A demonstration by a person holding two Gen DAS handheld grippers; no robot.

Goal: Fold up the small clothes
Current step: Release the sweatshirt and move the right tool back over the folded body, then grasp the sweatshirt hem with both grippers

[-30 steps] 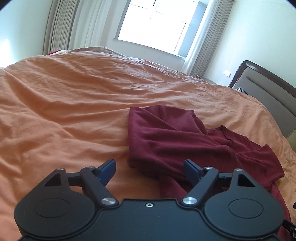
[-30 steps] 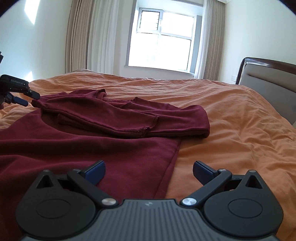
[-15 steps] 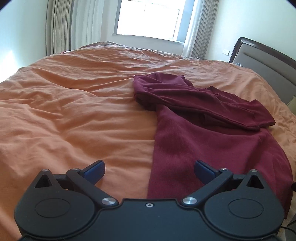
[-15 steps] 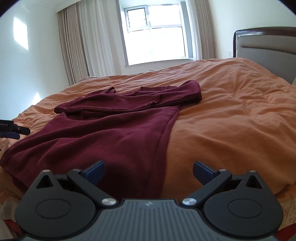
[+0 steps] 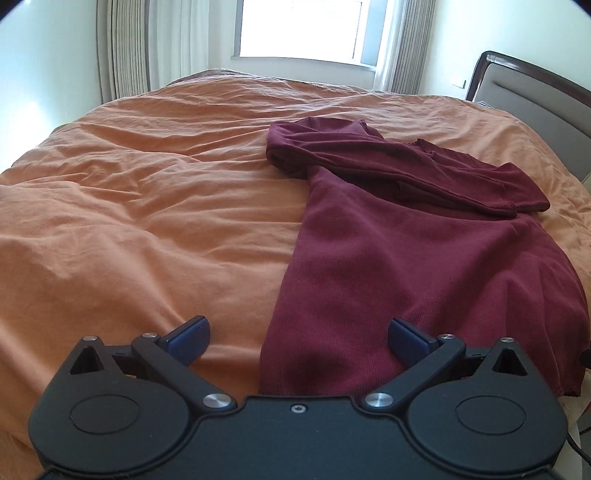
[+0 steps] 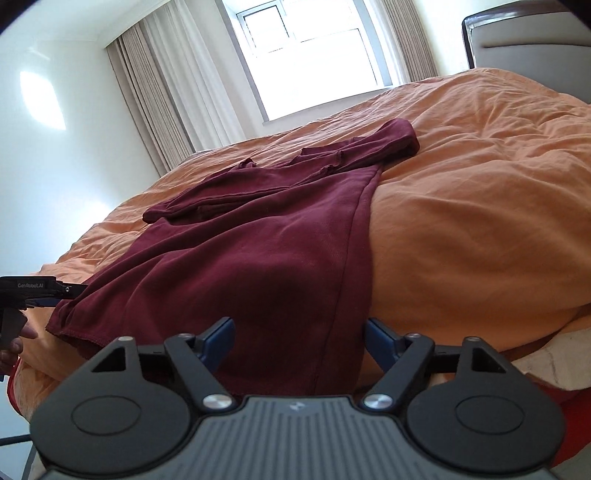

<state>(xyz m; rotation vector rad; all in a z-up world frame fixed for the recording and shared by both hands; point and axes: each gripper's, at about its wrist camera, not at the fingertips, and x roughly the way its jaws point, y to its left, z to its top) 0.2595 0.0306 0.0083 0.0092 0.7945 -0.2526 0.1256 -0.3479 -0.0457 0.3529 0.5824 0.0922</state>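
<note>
A dark red long-sleeved top lies flat on the orange bedcover, its sleeves folded across the far end and its hem toward me. My left gripper is open and empty, just above the hem's left corner. In the right wrist view the top hangs over the bed's near edge. My right gripper is open and empty, with the hem's right corner between its fingers, not clamped. The left gripper also shows at the left edge of the right wrist view, beside the hem's other corner.
The orange bedcover is rumpled and covers the whole bed. A padded headboard stands at the right. A window with curtains is on the far wall. A white sheet edge shows below the cover.
Both grippers have drawn back from the folded sleeves toward the hem at the bed's near edge and dropped lower. Both stayed open. The top has not moved.
</note>
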